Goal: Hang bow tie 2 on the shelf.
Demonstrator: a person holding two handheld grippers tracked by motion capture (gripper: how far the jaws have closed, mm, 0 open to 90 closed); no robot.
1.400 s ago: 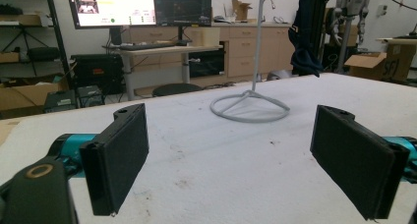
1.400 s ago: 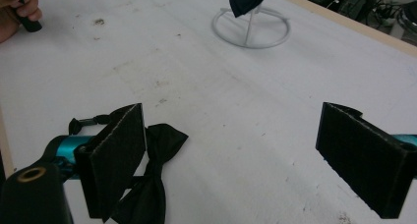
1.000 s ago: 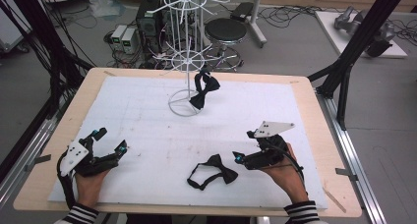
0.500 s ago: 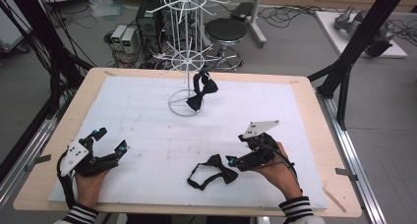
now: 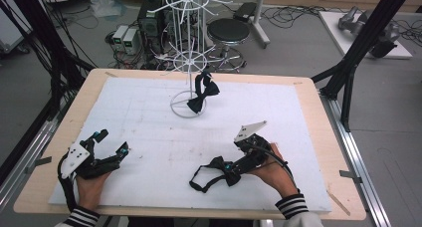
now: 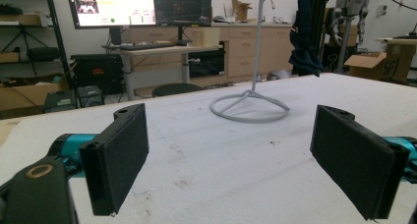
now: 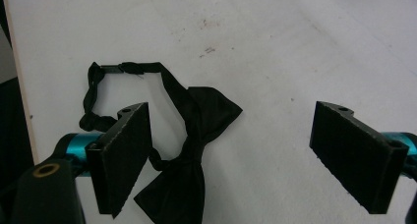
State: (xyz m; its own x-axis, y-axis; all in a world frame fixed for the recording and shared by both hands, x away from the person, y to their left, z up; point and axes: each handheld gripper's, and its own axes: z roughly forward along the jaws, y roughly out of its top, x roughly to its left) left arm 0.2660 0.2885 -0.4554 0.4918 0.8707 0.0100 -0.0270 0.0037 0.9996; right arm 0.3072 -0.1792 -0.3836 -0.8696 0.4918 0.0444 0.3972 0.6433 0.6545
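A black bow tie [image 5: 215,168] with a looped strap lies on the white board near the front edge. My right gripper [image 5: 231,167] hovers low right over it, jaws open. In the right gripper view the bow tie [image 7: 195,135] lies between the jaws, close to the left pad [image 7: 123,155] and partly behind it; the pads do not press on it. A second black bow tie [image 5: 203,92] hangs on the white wire rack [image 5: 189,62]. My left gripper [image 5: 113,140] rests open at the front left, nothing between its pads [image 6: 118,160].
The rack's ring base [image 6: 250,108] stands at the board's far middle. The white board [image 5: 149,122] covers a wooden table [image 5: 318,112]. Black frame legs [image 5: 348,72], a stool [image 5: 228,33] and floor cables lie beyond the far edge.
My right gripper has moved left and down to the bow tie on the board. The left gripper has stayed where it was.
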